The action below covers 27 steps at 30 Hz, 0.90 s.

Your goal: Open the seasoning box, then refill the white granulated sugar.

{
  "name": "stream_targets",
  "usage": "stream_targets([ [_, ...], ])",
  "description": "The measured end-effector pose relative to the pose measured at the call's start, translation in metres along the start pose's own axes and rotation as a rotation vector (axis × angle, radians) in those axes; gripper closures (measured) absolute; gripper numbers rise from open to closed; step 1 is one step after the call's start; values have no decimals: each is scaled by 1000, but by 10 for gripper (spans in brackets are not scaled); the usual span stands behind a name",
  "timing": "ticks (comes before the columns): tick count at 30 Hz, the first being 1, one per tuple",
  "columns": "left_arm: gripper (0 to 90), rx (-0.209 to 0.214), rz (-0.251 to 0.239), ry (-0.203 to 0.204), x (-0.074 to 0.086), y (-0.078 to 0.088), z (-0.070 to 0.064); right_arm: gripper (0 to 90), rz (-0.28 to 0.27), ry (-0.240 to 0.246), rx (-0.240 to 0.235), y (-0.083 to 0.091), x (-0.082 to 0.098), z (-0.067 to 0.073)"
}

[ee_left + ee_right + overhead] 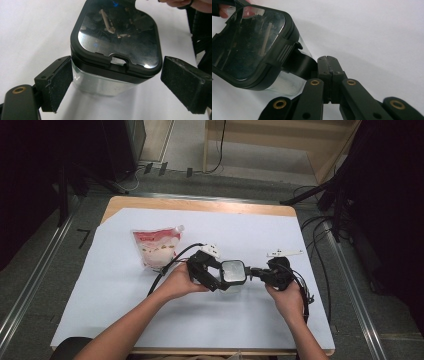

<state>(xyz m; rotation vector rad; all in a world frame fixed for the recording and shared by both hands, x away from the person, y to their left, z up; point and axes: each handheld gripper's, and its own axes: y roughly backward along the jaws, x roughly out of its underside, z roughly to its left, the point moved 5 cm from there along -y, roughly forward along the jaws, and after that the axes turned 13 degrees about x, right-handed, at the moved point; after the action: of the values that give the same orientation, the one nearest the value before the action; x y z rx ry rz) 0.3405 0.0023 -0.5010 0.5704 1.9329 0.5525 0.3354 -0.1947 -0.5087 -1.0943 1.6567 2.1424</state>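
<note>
A clear square container (233, 271) with a black-framed see-through lid stands at the table's middle. In the left gripper view the container (117, 37) sits between the wide-spread jaws of my open left gripper (117, 73); the left pad (58, 82) rests against its clear wall and the right pad (185, 86) stands apart. In the high view that left gripper (225, 281) comes at it from the left. My right gripper (327, 59) is shut, its jaws pressed together beside the black latch flap (299, 65) of the container (249, 45). From above, the right gripper (256, 272) touches the container's right side.
A red and white spouted pouch (157, 247) lies at the back left on the white sheet (120, 290) covering the table. A small white strip (284, 253) lies behind the right hand. Black cables trail from both grippers.
</note>
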Motion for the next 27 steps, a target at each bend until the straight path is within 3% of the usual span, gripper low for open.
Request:
stream_targets([
  [15,130,-13,-7,-20,-3,-5,3,900,2,-9,5,0,1,0],
  [20,144,-66,1,-89,-7,-6,-2,900,4,-6,9,0,2,0],
  [27,159,-88,15,-117,-8,-3,-4,900,1,-9,7,0,2,1],
])
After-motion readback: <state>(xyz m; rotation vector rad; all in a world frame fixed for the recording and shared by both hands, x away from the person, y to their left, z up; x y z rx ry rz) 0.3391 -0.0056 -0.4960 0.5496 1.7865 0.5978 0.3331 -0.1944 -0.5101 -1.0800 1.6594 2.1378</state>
